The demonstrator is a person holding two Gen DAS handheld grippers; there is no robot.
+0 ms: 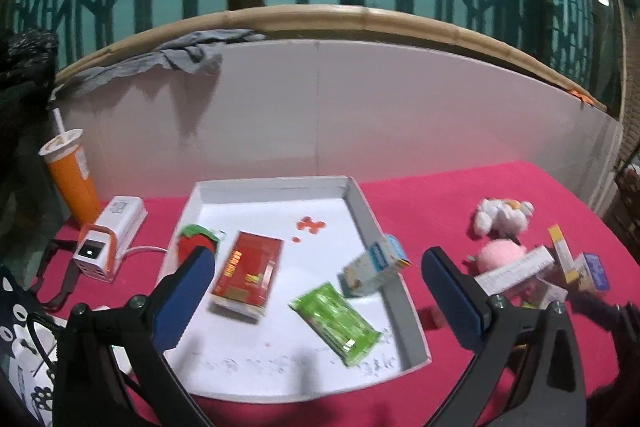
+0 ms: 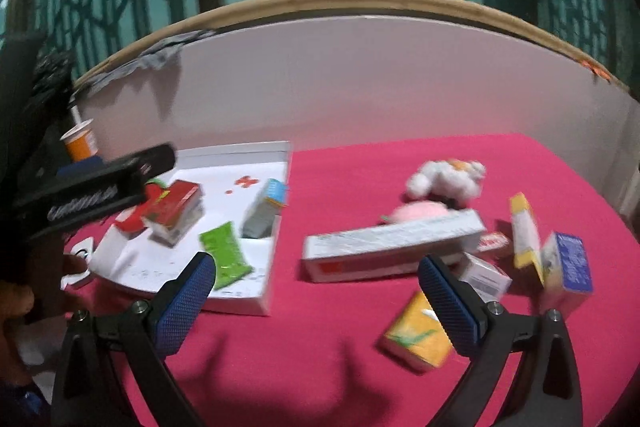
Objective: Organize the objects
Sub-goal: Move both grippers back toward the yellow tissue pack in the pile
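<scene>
R gripper (image 2: 316,281): jaws wide apart, nothing betw pads; over pink cloth (image 2: 320,367).
L gripper (image 1: 318,277): jaws spread, empty; hangs over near part of tray.
Orange carton (image 2: 416,339): lies just beside R gripper's right finger, on cloth.
Tray (image 1: 408,323): white, shallow, left side of cloth.
In tray: green pouch (image 1: 335,321) near front, red box (image 1: 246,273) left of it, red/green toy (image 1: 194,245) at left edge, blue-white box (image 1: 376,267) tilted against right wall.
Loose pile, well right of tray: long white box (image 2: 394,245), blue box (image 2: 570,267), yellow-white box (image 2: 524,231), pink plush (image 2: 420,211), white plush (image 2: 448,181) furthest.
Far left, off tray: charger unit (image 1: 108,239), orange cup (image 1: 72,179) w/ straw.
Back: white board (image 1: 320,107).
</scene>
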